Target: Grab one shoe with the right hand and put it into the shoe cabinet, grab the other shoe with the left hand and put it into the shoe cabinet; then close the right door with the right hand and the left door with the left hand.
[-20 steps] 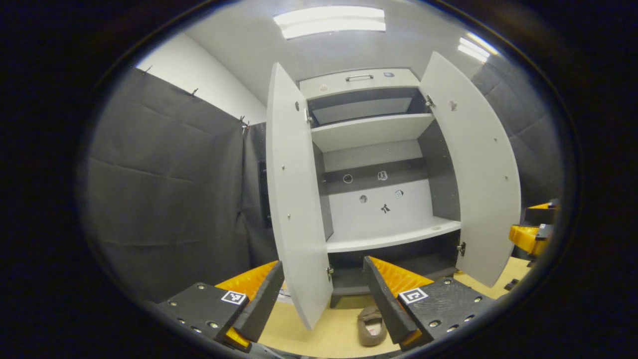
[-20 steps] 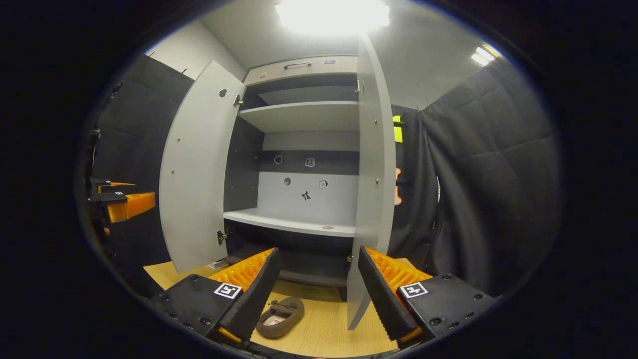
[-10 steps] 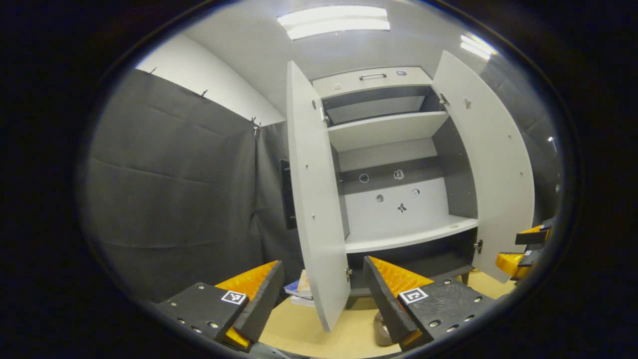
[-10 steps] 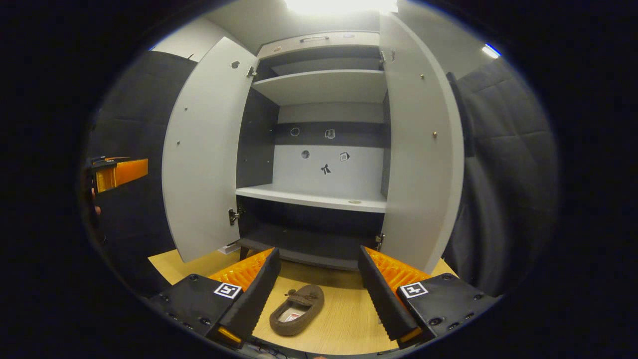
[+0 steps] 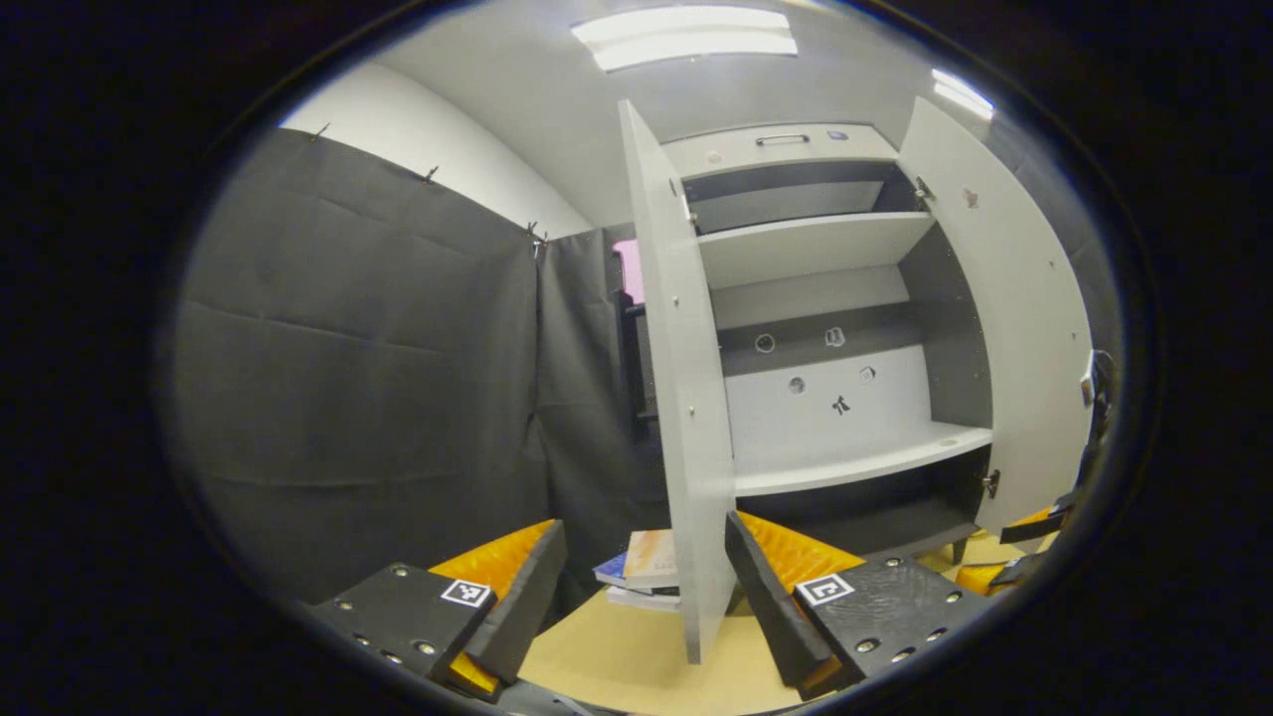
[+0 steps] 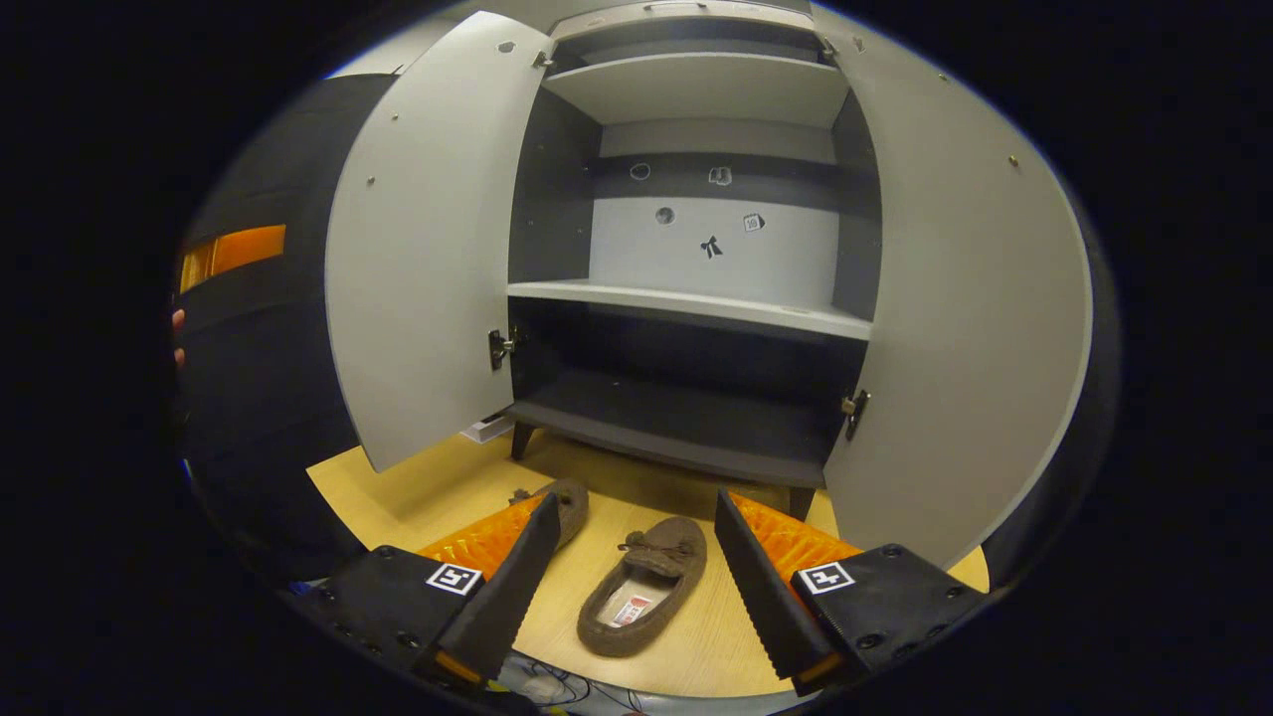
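A brown slipper lies on the wooden floor between the fingers of my right gripper, which is open and hovers above it. A second brown slipper lies just to its left, partly hidden by my finger. Beyond them stands the grey shoe cabinet, with its left door and right door swung wide and its shelves bare. My left gripper is open and empty, facing the left door's edge. It also shows far left as the left gripper.
A stack of books lies on the floor behind the left door. Black cloth walls the booth on both sides. A hand is at the far left edge. The right gripper shows low at the right.
The right gripper has tilted down and moved toward the slippers; both slippers now show between and beside its fingers. The left gripper has swung left, so the slipper left its view and the books appeared.
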A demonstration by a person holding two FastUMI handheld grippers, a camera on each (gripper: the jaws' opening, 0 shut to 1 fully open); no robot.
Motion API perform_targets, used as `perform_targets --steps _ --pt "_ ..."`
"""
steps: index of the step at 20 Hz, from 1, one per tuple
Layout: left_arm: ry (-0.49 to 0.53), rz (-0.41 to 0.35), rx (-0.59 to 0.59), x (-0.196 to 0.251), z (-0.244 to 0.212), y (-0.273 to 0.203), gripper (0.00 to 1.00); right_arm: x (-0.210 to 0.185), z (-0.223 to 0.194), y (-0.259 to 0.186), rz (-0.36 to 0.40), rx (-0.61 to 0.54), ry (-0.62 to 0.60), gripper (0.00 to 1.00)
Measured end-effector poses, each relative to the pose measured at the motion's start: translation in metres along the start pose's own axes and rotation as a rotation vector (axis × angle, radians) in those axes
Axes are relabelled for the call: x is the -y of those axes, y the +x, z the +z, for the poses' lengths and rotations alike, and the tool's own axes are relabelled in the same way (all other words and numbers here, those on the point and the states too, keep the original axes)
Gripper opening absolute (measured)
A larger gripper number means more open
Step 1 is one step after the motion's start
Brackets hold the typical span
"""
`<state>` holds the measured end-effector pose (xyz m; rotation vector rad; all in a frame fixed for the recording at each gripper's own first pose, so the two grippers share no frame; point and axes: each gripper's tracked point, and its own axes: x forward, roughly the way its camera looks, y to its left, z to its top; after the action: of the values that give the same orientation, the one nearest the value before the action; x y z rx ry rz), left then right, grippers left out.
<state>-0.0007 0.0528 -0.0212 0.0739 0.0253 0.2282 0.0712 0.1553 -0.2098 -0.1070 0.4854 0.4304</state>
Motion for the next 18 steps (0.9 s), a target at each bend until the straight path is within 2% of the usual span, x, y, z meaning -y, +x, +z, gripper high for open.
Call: perform_targets --steps 11,12,14,18 --pt "0.02 0.084 -0.035 -0.04 -0.017 0.008 0.94 -0.025 -0.071 0.056 0.074 -0.238 0.042 1.0" --pt "0.022 0.091 -0.037 -0.043 -0.018 0.008 0.94 -0.027 -0.078 0.06 0.08 -0.262 0.047 0.97" --pt "0.028 0.103 -0.045 -0.05 -0.022 0.009 0.95 -0.03 -0.089 0.068 0.087 -0.301 0.054 1.0" --pt "0.032 0.128 -0.056 -0.063 -0.028 0.008 0.94 -0.034 -0.108 0.081 0.089 -0.376 0.074 0.99"
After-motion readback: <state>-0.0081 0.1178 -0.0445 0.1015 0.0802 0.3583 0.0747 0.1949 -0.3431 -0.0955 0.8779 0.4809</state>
